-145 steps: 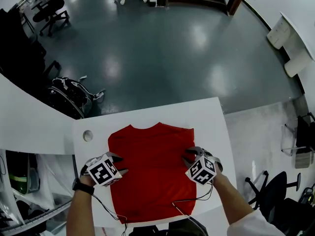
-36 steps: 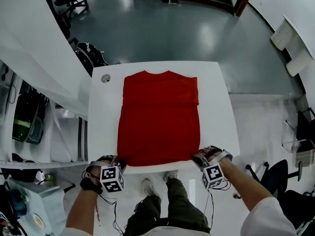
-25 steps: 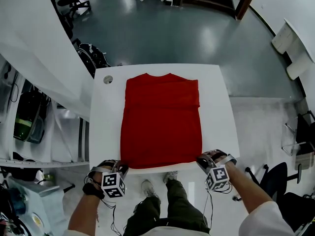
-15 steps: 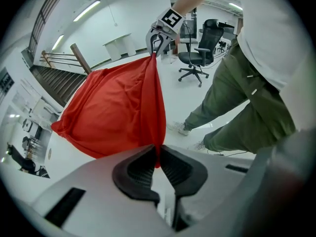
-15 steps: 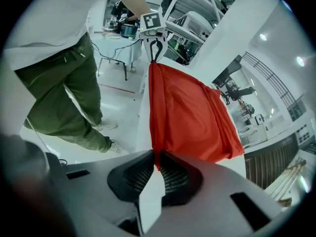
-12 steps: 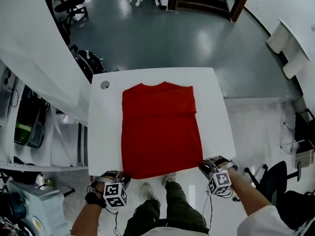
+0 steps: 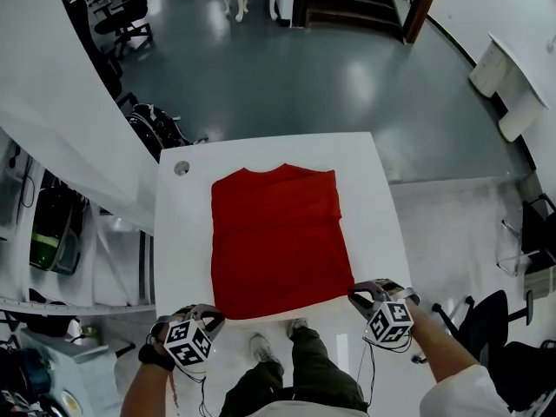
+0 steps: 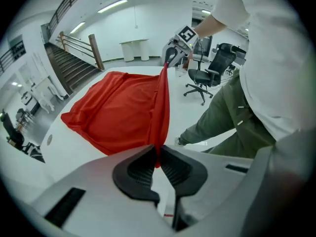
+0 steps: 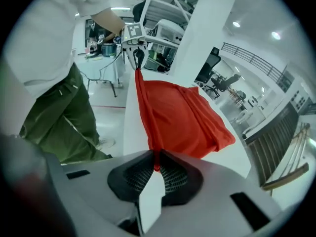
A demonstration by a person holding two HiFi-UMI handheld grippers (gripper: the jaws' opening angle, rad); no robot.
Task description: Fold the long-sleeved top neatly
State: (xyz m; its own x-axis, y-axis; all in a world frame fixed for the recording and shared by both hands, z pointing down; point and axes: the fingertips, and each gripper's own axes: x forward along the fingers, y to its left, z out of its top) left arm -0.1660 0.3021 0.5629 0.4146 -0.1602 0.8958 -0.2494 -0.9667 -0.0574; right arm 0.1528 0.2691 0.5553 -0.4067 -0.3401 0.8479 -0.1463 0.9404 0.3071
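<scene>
Left tool (image 8: pixel 158 163) is clamped tight on one near hem corner of the red top (image 7: pixel 276 237), right tool (image 9: pixel 157 166) pinches the other. The hem is taut between them, and the rest lies across the white bench (image 7: pixel 178 241), collar far side.

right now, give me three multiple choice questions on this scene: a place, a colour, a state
1. Where on the table is the round hole? A far left corner B far right corner C near edge
2. What colour is the top? A blue B red C white
3. The left gripper is? A open, empty B shut on the top C shut on the table edge

1 A, the head view shows it at far left. 2 B, red in every view. 3 B, its pads pinch the red cloth.
</scene>
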